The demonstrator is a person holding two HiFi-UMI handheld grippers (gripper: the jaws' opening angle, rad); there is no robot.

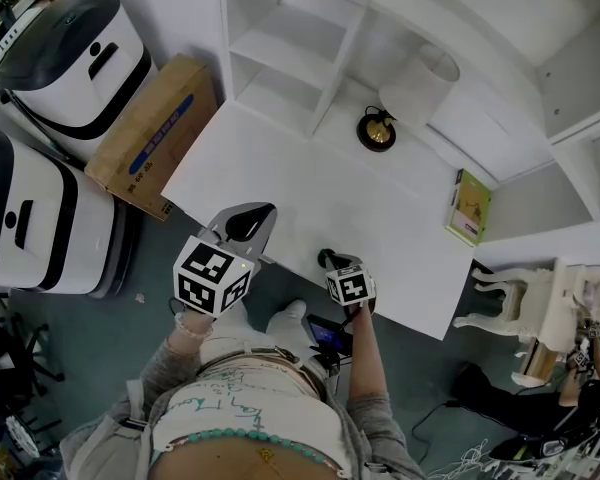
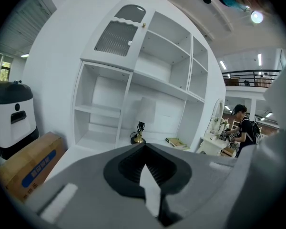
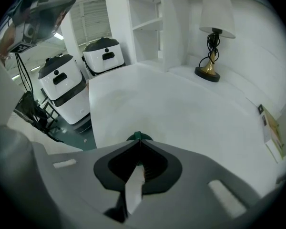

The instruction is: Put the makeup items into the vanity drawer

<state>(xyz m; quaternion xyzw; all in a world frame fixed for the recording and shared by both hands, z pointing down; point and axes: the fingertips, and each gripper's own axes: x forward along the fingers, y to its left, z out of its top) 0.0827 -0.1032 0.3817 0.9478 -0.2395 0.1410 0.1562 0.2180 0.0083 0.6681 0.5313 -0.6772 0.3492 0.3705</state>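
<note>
Right gripper first: on my feed its jaws are drawn together, and a small dark green thing pokes out at their very tips, seemingly nipped there. I cannot tell what it is. In the head view this gripper hangs over the front edge of the white vanity top, so the green thing sits above that edge. The left gripper is also closed, pad against pad with nothing between. It is held just beside the right one, near the top's front left corner and aimed at the shelves.

I see very little on the top. A lamp with a round dark base and brass stem stands at the back, in front of the white shelving. A yellow-green book lies flat near the right end, well apart from both grippers.

On the floor to the left, a cardboard box leans against the vanity's side. Two white and black machines stand beyond it. To the right there is a white carved stool, and farther off a person in dark clothes.
</note>
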